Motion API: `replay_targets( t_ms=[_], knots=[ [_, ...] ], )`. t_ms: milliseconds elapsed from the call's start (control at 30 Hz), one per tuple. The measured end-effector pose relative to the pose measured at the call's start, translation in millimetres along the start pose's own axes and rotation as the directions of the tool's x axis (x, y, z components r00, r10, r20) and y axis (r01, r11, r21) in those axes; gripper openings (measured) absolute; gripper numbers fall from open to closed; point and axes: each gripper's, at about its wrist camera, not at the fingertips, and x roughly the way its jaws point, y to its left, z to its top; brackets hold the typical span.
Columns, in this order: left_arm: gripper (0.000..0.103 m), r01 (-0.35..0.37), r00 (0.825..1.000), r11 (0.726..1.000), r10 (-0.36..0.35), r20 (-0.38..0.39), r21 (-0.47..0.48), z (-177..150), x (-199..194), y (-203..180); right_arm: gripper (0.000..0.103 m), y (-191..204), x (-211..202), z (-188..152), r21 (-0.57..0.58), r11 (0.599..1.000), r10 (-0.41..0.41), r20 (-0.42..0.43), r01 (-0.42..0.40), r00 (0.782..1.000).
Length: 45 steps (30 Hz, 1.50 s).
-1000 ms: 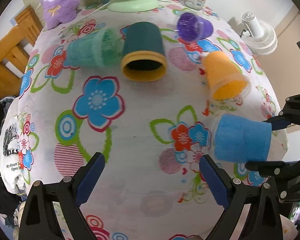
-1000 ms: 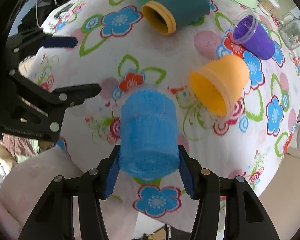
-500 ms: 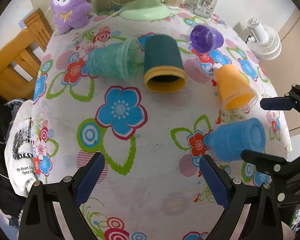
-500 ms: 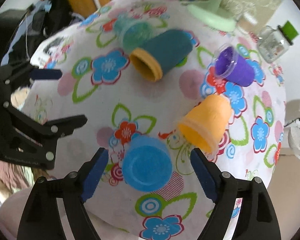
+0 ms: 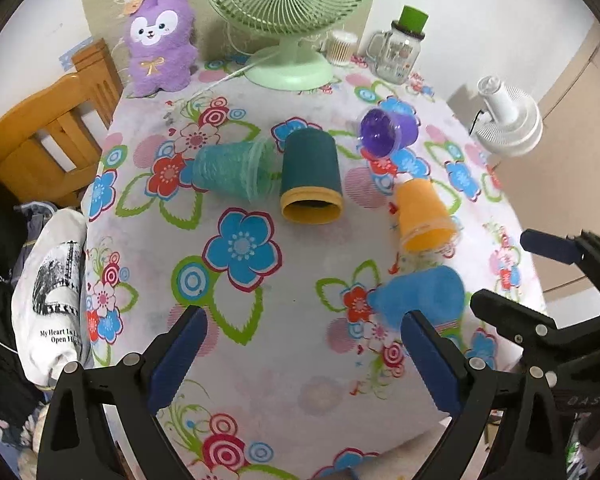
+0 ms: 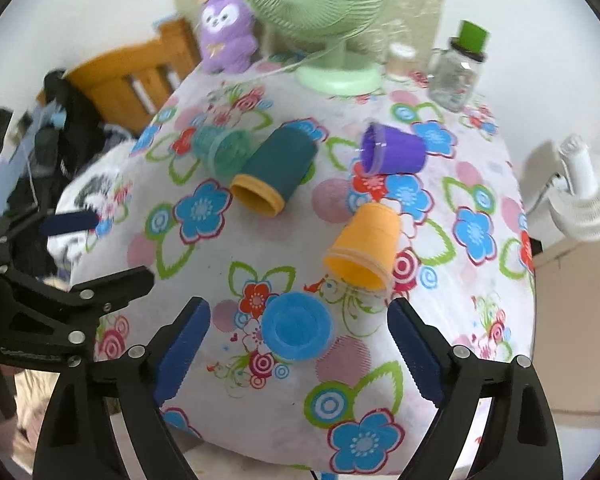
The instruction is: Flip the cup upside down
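A blue cup (image 6: pixel 297 332) stands upside down on the flowered tablecloth, between and just beyond my right gripper's (image 6: pixel 298 346) open fingers, free of them. It also shows in the left wrist view (image 5: pixel 420 300), right of my open, empty left gripper (image 5: pixel 300 352). Four cups lie on their sides farther back: orange (image 6: pixel 366 246), dark teal with a yellow rim (image 6: pixel 278 176), light teal (image 6: pixel 220 150) and purple (image 6: pixel 392 156).
A green fan (image 5: pixel 288 28), a purple plush toy (image 5: pixel 160 40), a glass jar with a green lid (image 5: pixel 400 54) and a small container stand at the table's back. A wooden chair (image 5: pixel 40 136) with clothes is at left. A white fan (image 5: pixel 508 120) is beyond the right edge.
My right gripper set the blue cup down upside down, opened and drew back and up. My left gripper also rose and pulled back, open throughout.
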Motion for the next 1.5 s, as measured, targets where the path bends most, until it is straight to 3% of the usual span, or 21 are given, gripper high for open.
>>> replay_targets(
  t_ms=[300, 867, 1000, 1200, 1333, 1500],
  knots=[
    [0.099, 0.026, 0.998, 0.999, -0.023, 0.055, -0.045, -10.1, -41.4, -8.6, 0.094, -7.4, -41.4, -6.9, 0.152, 0.988, 0.014, 0.124, -0.033, 0.992],
    [0.103, -0.09, 0.967, 0.991, 0.111, 0.227, -0.099, -4.6, -105.8, -37.0, 0.098, -17.5, -115.3, 0.5, 0.119, 0.992, -0.08, 0.29, 0.047, 0.954],
    [0.103, -0.114, 0.957, 0.987, 0.139, 0.253, -0.11, -4.2, -115.8, -44.7, 0.098, -19.2, -128.2, 3.2, 0.117, 0.987, -0.14, 0.3, 0.109, 0.944],
    [0.103, -0.177, 0.94, 0.972, 0.214, 0.264, -0.158, -2.8, -126.2, -48.6, 0.098, -16.3, -141.3, 0.7, 0.114, 0.974, -0.223, 0.351, 0.195, 0.909],
    [0.103, -0.186, 0.936, 0.971, 0.223, 0.273, -0.153, -4.8, -130.7, -55.7, 0.1, -18.9, -139.9, -3.0, 0.128, 0.973, -0.223, 0.345, 0.19, 0.912],
    [0.103, -0.136, 0.946, 0.978, 0.175, 0.273, -0.156, -4.0, -130.5, -61.6, 0.1, -28.1, -139.1, -7.3, 0.156, 0.972, -0.219, 0.333, 0.175, 0.917]
  ],
)
